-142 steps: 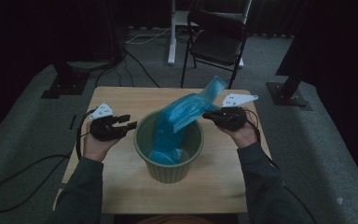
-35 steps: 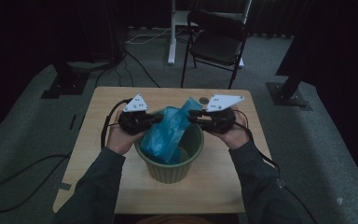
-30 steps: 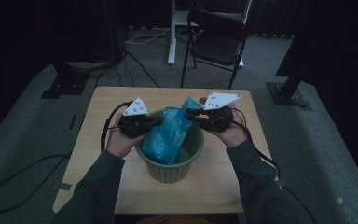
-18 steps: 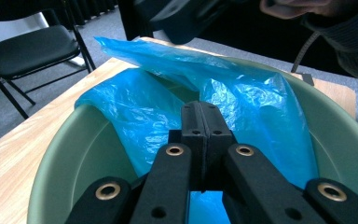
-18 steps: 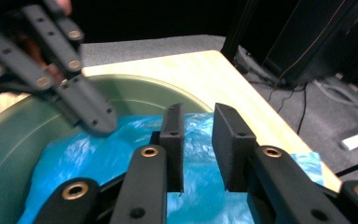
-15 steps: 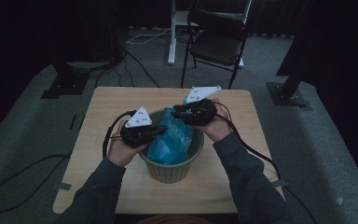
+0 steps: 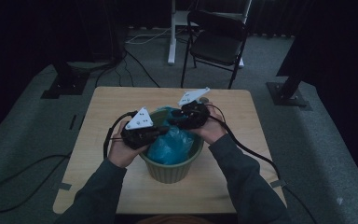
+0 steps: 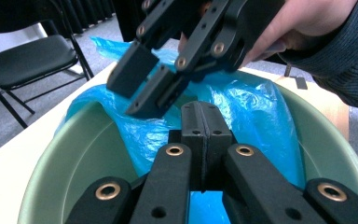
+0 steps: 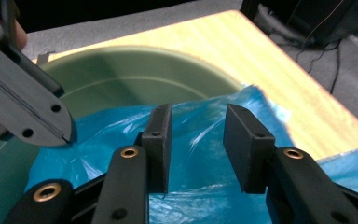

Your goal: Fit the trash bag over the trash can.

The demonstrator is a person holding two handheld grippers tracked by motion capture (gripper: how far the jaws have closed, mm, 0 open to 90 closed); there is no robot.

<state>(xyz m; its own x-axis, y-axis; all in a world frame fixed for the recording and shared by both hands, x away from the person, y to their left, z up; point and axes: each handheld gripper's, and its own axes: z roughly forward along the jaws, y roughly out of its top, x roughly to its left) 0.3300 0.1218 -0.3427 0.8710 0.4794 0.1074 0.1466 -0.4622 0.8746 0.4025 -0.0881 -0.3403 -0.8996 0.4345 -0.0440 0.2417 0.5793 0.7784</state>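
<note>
Blue plastic bag (image 7: 170, 145) sits inside a round green bucket (image 7: 170, 169) in the middle of a light wooden table (image 7: 93, 119). The bag is crinkly and shiny, and it fills most of the bucket, with one edge poking up over the far rim. A person holds a black gripper in each hand, and both grippers hang over the bucket, close together. The left gripper (image 7: 157, 133) comes in from the left side of the bucket. In the left gripper view its two jaws are pressed flat together right at the bag, down inside the green wall (image 8: 81, 158), and I cannot tell if a bit of plastic is caught in them. The right gripper (image 7: 175, 119) reaches in from the far right side. Its jaws have just been opening, and in the right gripper view they stand apart with a gap, with the blue bag (image 9: 196, 140) showing behind and below them. The pads do not press on the bag. In the left gripper view the right gripper (image 8: 147, 81) hangs just above the bag with its fingers apart. A black folding chair (image 7: 216, 44) stands on the grey floor behind the table. Dark cables (image 7: 28, 172) trail over the floor at the left.
</note>
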